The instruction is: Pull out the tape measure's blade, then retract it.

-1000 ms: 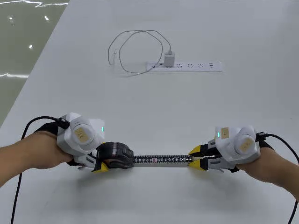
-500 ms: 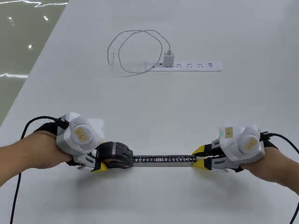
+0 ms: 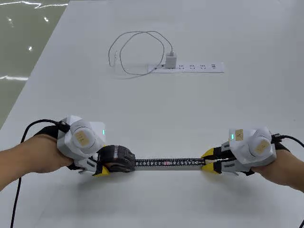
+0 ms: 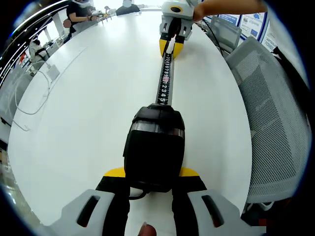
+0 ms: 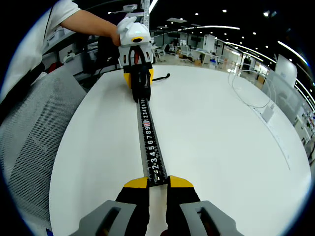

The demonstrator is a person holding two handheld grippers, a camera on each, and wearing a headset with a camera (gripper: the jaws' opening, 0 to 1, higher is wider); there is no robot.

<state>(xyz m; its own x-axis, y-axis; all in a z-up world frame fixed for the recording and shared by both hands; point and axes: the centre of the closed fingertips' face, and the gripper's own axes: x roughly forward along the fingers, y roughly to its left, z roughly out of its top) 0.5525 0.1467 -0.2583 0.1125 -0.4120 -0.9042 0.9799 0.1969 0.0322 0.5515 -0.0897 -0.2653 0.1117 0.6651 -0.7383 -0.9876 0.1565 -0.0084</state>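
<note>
White table (image 3: 199, 109), power strip (image 3: 187, 67) far back. Left gripper (image 3: 101, 168) at front-left, jaws clamped round black tape measure (image 3: 117, 159) resting on table. Right gripper (image 3: 209, 161), well apart to the rt, pinches tip of blade (image 3: 168, 163); blade stretched flat btw them, numbers up.

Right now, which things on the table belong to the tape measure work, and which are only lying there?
In the job:
tape measure, held by the left gripper
blade, pulled out, its end held by the right gripper

Lying about:
power strip
charger, plugged into it
white cable, looped on the table
</note>
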